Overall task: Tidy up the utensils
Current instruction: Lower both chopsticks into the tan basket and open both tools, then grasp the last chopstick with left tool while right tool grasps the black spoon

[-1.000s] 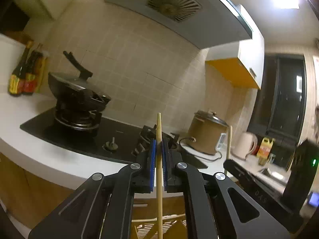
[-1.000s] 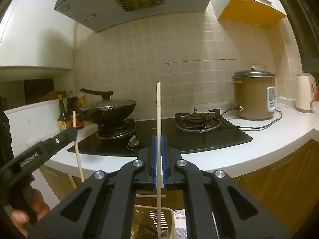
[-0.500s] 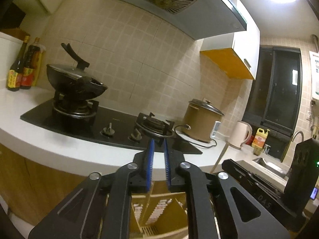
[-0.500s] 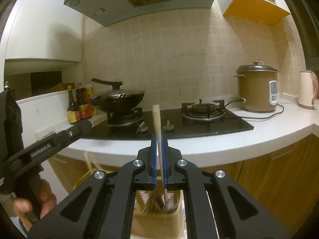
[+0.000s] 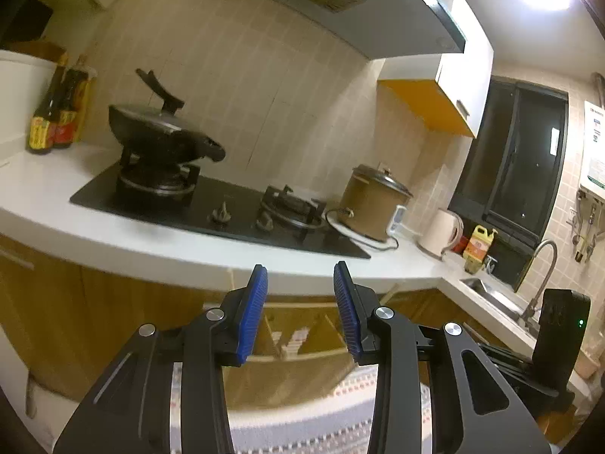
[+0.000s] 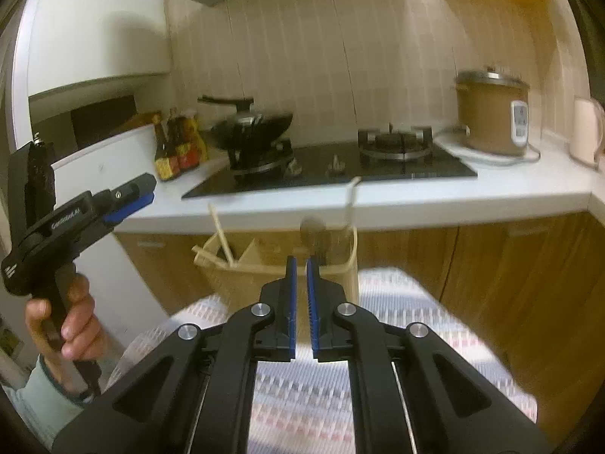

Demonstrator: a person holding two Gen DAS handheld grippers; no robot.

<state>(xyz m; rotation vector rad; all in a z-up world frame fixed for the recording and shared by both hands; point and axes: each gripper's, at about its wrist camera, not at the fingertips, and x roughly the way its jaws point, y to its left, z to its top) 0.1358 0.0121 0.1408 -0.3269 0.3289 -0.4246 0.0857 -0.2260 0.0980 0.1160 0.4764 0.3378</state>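
Right wrist view: right gripper (image 6: 301, 265) jaws nearly together with a thin slit, nothing between the blue pads. Just beyond, pale utensil holder (image 6: 242, 276) on patterned cloth (image 6: 397, 302); one chopstick (image 6: 221, 232) leaning in its left compartment, another chopstick (image 6: 349, 204), blurred, upright at its right side. Left: left gripper (image 6: 141, 195) in a hand (image 6: 70, 317). Left wrist view: left gripper (image 5: 300, 276) jaws opening, nothing between the pads; holder rim (image 5: 302, 304) visible through the gap. Farther: white counter (image 5: 113, 234), wok (image 5: 162, 140) on hob, rice cooker (image 5: 374, 204).
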